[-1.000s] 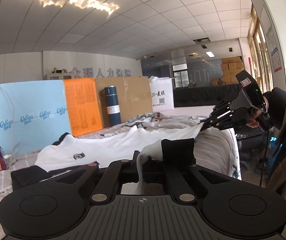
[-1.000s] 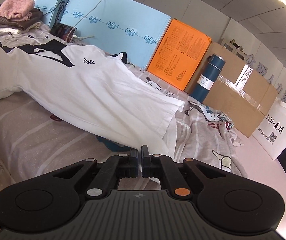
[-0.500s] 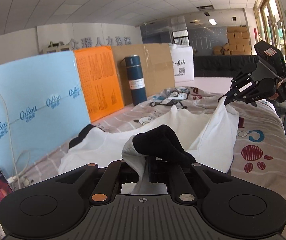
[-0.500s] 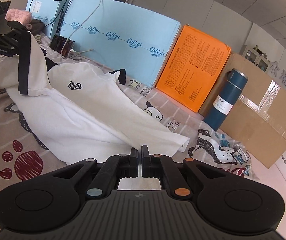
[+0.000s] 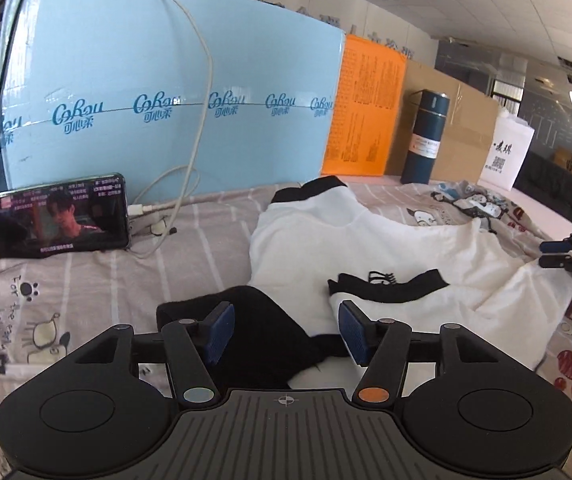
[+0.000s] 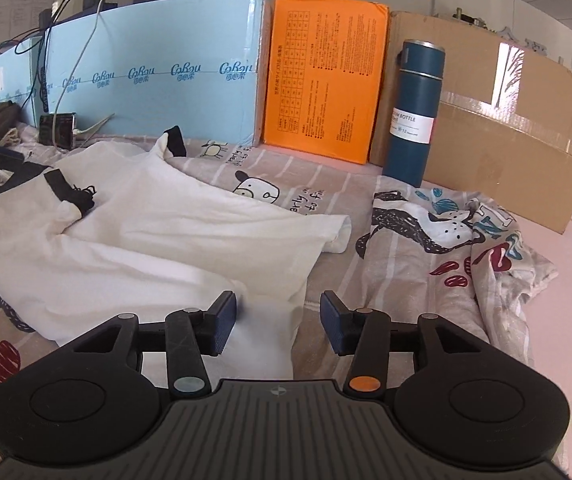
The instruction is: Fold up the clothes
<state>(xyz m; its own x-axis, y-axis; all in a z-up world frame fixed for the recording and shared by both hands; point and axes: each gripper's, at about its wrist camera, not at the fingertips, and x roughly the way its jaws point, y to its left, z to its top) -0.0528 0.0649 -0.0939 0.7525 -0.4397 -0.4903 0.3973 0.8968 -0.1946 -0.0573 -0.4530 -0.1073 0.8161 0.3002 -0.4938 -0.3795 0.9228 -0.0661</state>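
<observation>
Left gripper [image 5: 283, 334] wide open, holding nothing, jaws either side of a black sleeve [image 5: 254, 332] of the white shirt [image 5: 386, 252]. Right gripper [image 6: 278, 322] also wide open and empty, hovering over the shirt's hem edge [image 6: 262, 320]. Shirt lies crumpled, partly folded over itself, on the bed sheet [image 6: 406, 280] with cartoon prints; black collar [image 5: 390, 288] showing on top. Behind: blue foam board [image 5: 166, 80], orange board [image 6: 322, 80], dark blue bottle [image 6: 416, 112] upright against a cardboard box [image 6: 506, 128]. Phone [image 5: 58, 216] leans on the blue board, cable [image 5: 202, 80] beside it.
</observation>
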